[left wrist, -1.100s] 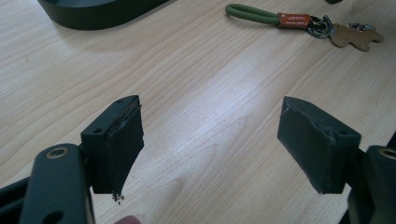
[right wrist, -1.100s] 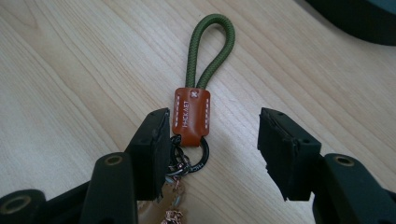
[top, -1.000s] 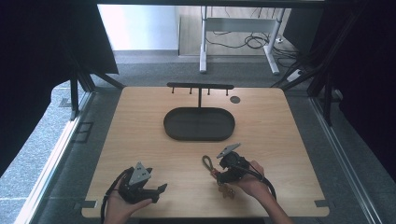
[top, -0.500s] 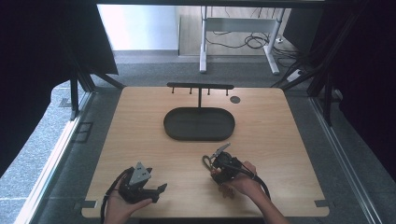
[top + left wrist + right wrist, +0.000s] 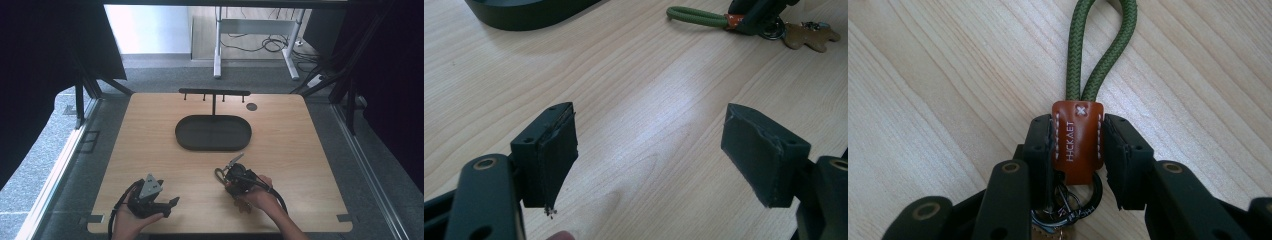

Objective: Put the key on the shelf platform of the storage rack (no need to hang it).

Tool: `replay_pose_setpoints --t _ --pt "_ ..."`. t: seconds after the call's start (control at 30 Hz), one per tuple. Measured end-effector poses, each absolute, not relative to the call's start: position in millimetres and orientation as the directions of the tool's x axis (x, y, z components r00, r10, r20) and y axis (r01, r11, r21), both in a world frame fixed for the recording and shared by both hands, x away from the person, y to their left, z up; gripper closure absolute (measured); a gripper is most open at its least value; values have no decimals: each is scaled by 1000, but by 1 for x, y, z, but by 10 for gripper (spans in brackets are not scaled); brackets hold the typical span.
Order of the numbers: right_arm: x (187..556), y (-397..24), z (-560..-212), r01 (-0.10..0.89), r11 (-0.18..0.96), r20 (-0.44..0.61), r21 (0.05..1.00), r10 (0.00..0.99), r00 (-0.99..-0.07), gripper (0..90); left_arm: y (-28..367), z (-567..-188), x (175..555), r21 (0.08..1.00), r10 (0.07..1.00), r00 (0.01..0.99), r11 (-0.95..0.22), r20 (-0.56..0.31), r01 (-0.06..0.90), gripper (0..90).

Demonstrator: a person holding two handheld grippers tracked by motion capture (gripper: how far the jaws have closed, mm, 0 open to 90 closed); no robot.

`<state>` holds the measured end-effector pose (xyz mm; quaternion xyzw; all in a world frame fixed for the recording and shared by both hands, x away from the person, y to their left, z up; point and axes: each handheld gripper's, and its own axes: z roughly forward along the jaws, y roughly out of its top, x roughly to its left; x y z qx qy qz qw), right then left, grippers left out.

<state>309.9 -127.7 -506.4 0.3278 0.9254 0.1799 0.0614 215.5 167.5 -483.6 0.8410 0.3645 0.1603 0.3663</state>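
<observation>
High view, pale wooden table, grey carpet floor, dark curtains

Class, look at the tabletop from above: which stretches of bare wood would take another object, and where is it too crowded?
Bare wood runs along the table's left side beside the oval tray, along its right side, and between the left gripper and right gripper. It is crowded round the keychain clamped by the right gripper, and at the back, where the hook rack stands behind the tray.

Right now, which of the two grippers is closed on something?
The right gripper: it clamps the brown leather tab of the keychain. The left gripper is open above bare table.
</observation>
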Motion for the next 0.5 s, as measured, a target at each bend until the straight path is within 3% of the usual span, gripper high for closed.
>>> replay_pose_setpoints --t 0.5 --pt "304 -135 -486 554 731 11 398 600 -800 671 167 -484 215 732 732 681 -467 5 496 231"
